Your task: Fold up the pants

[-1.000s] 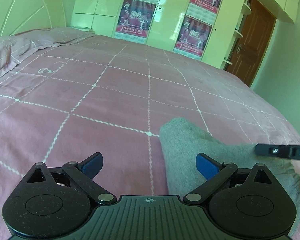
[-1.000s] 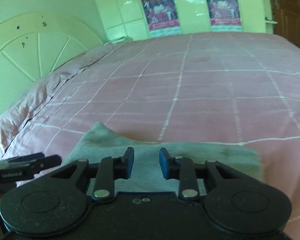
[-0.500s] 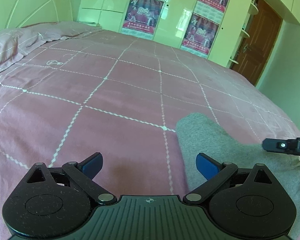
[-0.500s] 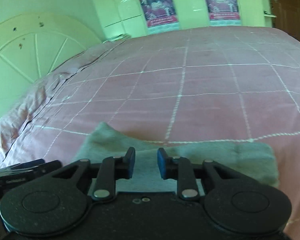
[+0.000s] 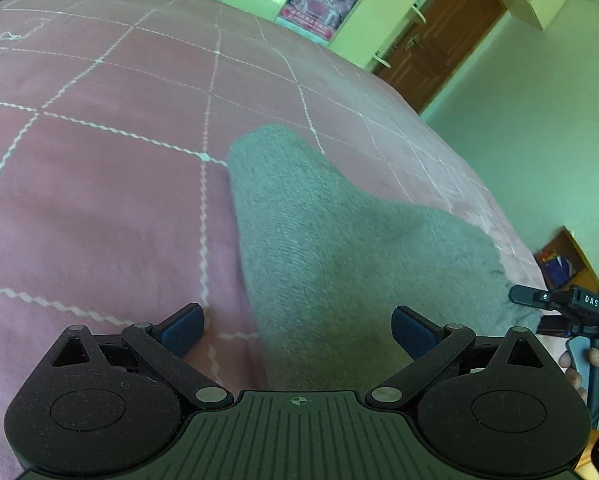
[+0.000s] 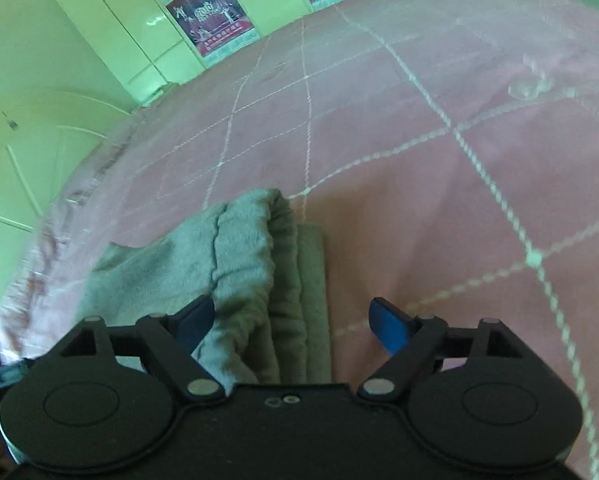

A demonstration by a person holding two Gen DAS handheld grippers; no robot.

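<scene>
Both grippers, L (image 5: 297, 330) & R (image 6: 291, 320), spread wide, gripping nothing, above grey pants (image 5: 339, 248).

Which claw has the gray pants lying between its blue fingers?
Both: the left claw and the right claw each hang open over the gray fleece pants.

My left black two-finger gripper with blue pads (image 5: 297, 330): jaws spread wide, nothing between pads, angled down. My right black two-finger gripper with blue pads (image 6: 291, 320): jaws wide apart too, nothing pinched. Right gripper also visible at edge of left view, my bare hand (image 5: 591, 364) wrapped round its handle.
</scene>
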